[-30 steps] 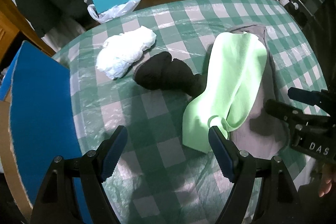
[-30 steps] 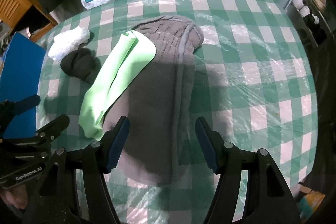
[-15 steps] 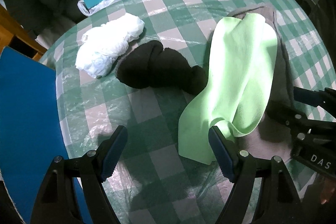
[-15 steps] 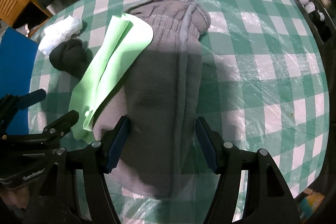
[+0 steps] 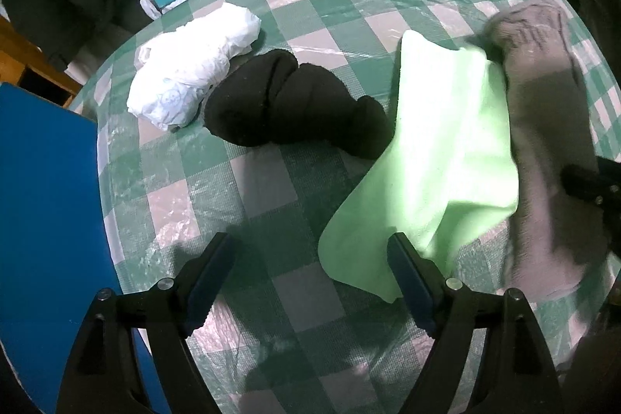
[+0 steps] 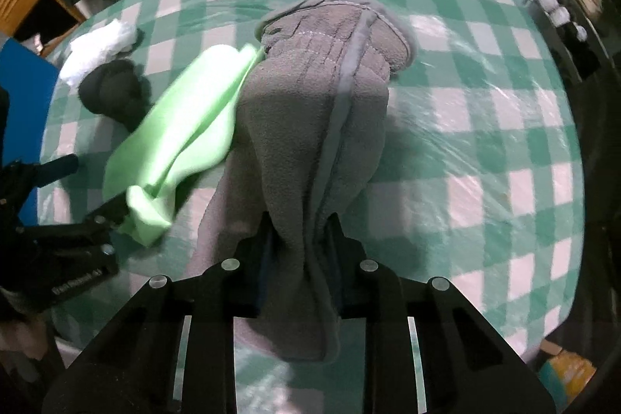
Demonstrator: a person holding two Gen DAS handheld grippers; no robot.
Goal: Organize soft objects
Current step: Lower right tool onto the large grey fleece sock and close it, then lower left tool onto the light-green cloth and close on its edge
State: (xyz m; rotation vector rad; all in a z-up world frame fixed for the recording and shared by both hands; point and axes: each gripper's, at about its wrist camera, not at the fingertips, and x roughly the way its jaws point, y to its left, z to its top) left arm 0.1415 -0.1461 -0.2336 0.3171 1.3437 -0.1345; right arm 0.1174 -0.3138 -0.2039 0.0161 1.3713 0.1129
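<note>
The grey fleece garment (image 6: 310, 127) lay on the checked desk (image 6: 485, 127), its near end bunched between the right gripper's (image 6: 300, 231) closing fingers. The left gripper (image 5: 310, 258) hung wide open beside the green cloth (image 5: 438, 150).

right claw (image 6: 300, 231) closing, now bunching grey fleece (image 6: 314, 127) | left claw (image 5: 310, 258) lower

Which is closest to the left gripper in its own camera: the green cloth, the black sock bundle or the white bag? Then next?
1. Green cloth, touching the gripper's right finger.
2. Black sock bundle, farther up, middle.
3. White bag, farthest, upper left.
</note>
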